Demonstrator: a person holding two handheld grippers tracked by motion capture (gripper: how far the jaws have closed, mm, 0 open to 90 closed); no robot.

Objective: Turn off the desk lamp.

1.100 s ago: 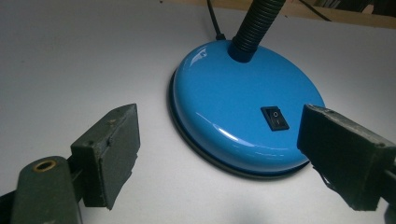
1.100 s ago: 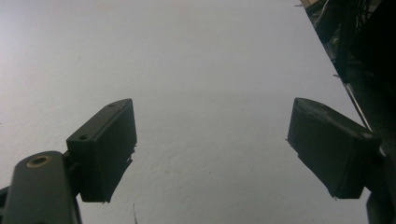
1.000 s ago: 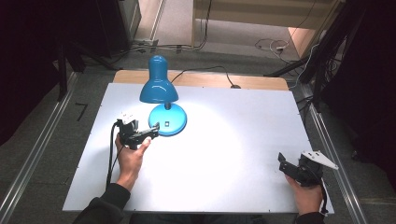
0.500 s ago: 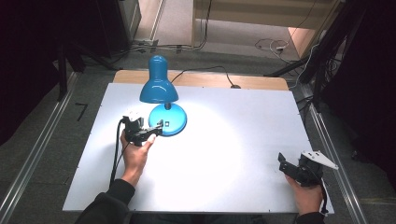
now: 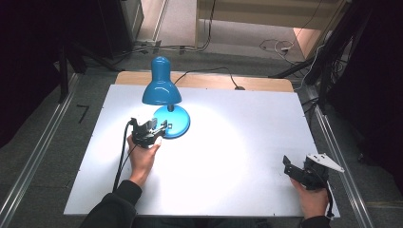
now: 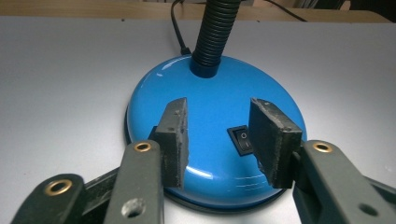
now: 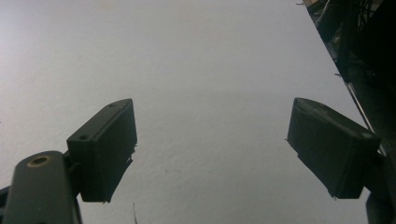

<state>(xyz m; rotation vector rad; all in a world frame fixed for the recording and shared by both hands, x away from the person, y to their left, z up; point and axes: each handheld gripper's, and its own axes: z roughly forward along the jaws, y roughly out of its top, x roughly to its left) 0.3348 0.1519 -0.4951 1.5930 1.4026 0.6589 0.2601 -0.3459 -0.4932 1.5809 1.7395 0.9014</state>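
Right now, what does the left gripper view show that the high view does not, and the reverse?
Left gripper view alone: the small black rocker switch on the glossy blue round lamp base, just beside one pad, and the black ribbed neck.

High view alone: the blue lamp shade, lit, and the right hand-held gripper, open near the white table's corner.

Both: the left hand-held gripper, whose jaws have just been closing, poised over the base.

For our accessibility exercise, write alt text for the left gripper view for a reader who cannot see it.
The left claw hovers over the round base of a blue desk lamp, its partly closed jaws either side of a small black rocker switch. A black ribbed neck rises from the base, on a white table.
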